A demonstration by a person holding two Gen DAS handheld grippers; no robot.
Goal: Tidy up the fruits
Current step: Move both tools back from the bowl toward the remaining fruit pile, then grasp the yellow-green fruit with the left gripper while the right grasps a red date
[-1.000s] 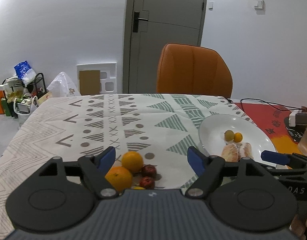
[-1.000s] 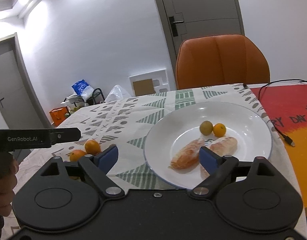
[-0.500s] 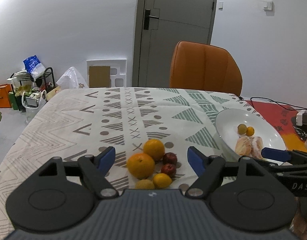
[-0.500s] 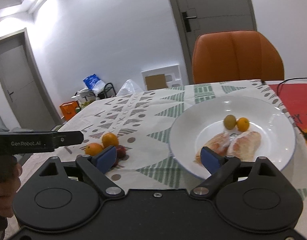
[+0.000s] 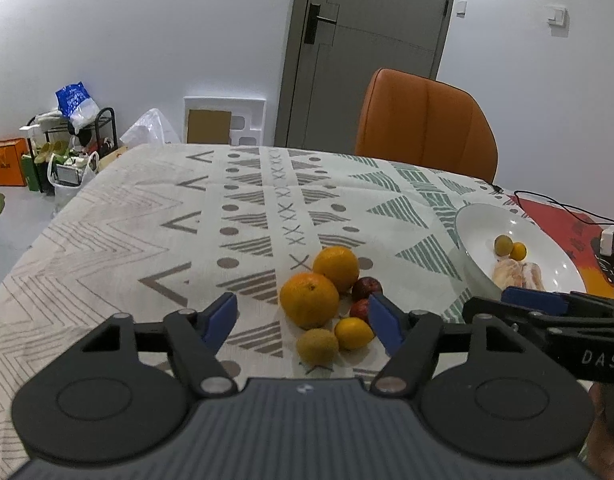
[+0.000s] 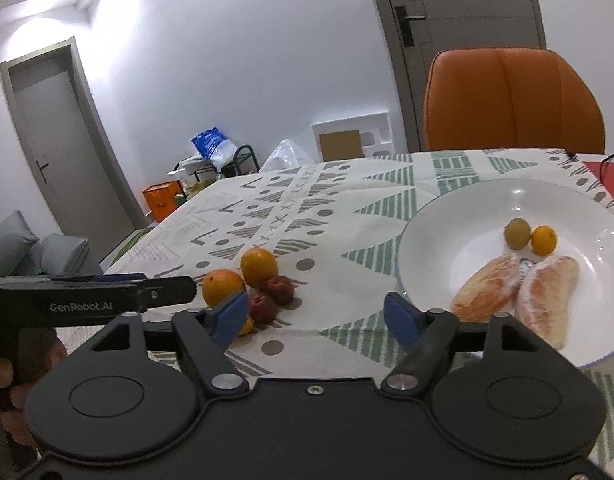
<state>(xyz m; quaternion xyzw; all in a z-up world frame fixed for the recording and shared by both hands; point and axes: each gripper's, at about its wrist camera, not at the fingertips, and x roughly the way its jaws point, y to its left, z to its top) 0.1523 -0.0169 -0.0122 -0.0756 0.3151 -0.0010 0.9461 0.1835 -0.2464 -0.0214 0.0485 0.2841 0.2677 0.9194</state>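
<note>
A cluster of fruit lies on the patterned tablecloth: two oranges (image 5: 309,299) (image 5: 336,268), two dark red fruits (image 5: 367,288), a small yellow-orange citrus (image 5: 353,333) and a greenish-yellow one (image 5: 318,346). My left gripper (image 5: 303,322) is open and empty, just in front of the cluster. A white plate (image 6: 459,216) holds two peeled pomelo segments (image 6: 547,294), a green fruit (image 6: 517,233) and a small orange one (image 6: 544,240). My right gripper (image 6: 317,314) is open and empty, between cluster (image 6: 223,286) and plate. The plate also shows in the left wrist view (image 5: 479,220).
An orange chair (image 5: 425,124) stands at the table's far edge before a grey door (image 5: 367,40). A red mat with a cable (image 5: 563,216) and a power strip lies right of the plate. Bags and a rack (image 5: 67,148) stand on the floor at the left.
Both grippers have pulled back and swung left. The whole fruit cluster now shows in the left wrist view, and the plate has shifted right in both views. Both stay open.
</note>
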